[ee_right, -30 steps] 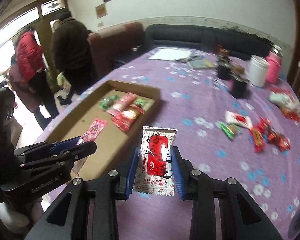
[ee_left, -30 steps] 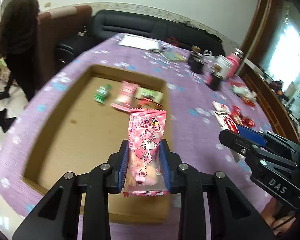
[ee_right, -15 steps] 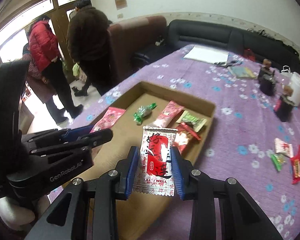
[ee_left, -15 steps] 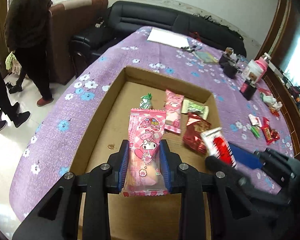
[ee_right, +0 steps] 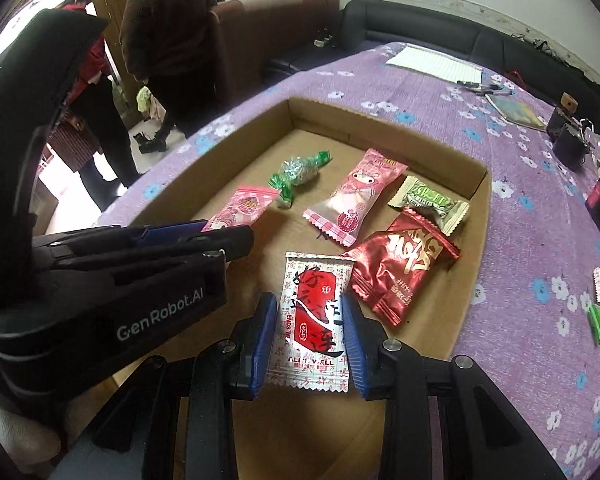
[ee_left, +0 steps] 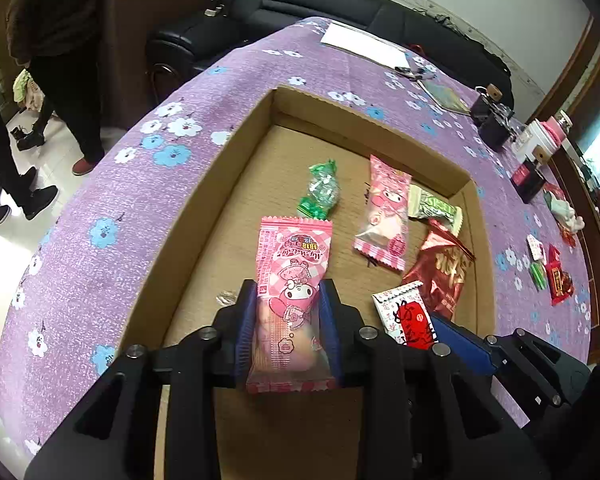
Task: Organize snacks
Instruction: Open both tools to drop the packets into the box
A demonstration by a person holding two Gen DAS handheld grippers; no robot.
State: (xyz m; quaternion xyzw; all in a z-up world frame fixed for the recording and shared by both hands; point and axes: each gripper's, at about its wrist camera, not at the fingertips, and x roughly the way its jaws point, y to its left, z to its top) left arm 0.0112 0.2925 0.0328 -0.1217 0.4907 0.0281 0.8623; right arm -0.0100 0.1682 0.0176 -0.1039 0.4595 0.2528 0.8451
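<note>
We see left gripper (ee_left: 288, 332) clamped on pink cartoon-print snack packet (ee_left: 292, 280), blue pads against both its sides, above shallow brown cardboard box (ee_left: 204, 216). To its right, right gripper (ee_right: 310, 334) pinches white-and-red foil sachet (ee_right: 314, 316) over same box.

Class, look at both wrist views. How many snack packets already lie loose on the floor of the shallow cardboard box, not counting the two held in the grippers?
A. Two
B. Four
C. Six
B: on the floor of the shallow cardboard box lie a green twisted candy, a pink cartoon packet, a pale green wrapped sweet and a shiny red foil packet.
</note>
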